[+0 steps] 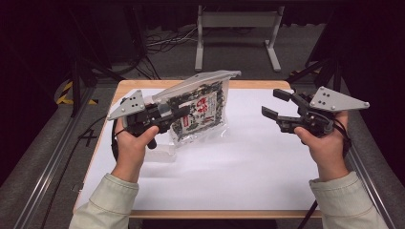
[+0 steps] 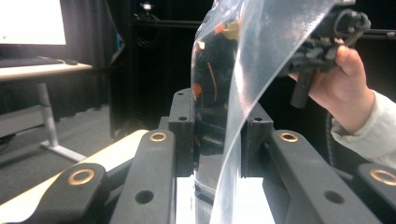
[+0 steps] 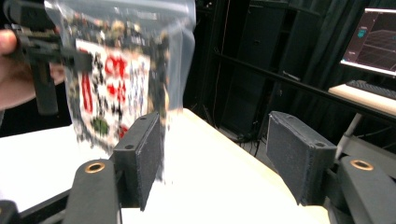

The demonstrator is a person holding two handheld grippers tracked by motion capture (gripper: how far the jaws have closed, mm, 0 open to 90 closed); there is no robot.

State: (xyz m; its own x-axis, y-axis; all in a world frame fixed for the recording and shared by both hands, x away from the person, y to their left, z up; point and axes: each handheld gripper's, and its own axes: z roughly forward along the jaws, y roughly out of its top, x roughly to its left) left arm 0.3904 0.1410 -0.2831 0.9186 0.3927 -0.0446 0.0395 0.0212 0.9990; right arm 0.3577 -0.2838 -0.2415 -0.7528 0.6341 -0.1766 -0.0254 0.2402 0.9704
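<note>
A clear plastic bag (image 1: 200, 109) of dark snack pieces with a red-and-white label hangs above the white table sheet (image 1: 215, 176). My left gripper (image 1: 184, 112) is shut on the bag's left side and holds it upright and lifted. In the left gripper view the bag (image 2: 219, 93) is pinched between the two black jaws of that gripper (image 2: 217, 135). My right gripper (image 1: 273, 103) stands open to the right of the bag, apart from it, with nothing between its pads. In the right gripper view the bag (image 3: 116, 70) hangs ahead at the left, beyond the open gripper (image 3: 215, 154).
The sheet covers a wooden tabletop (image 1: 129, 86) with its far edge just behind the bag. A grey metal stand (image 1: 236, 33) and cables lie on the floor beyond. Monitors (image 2: 30, 21) (image 3: 376, 42) stand on side desks.
</note>
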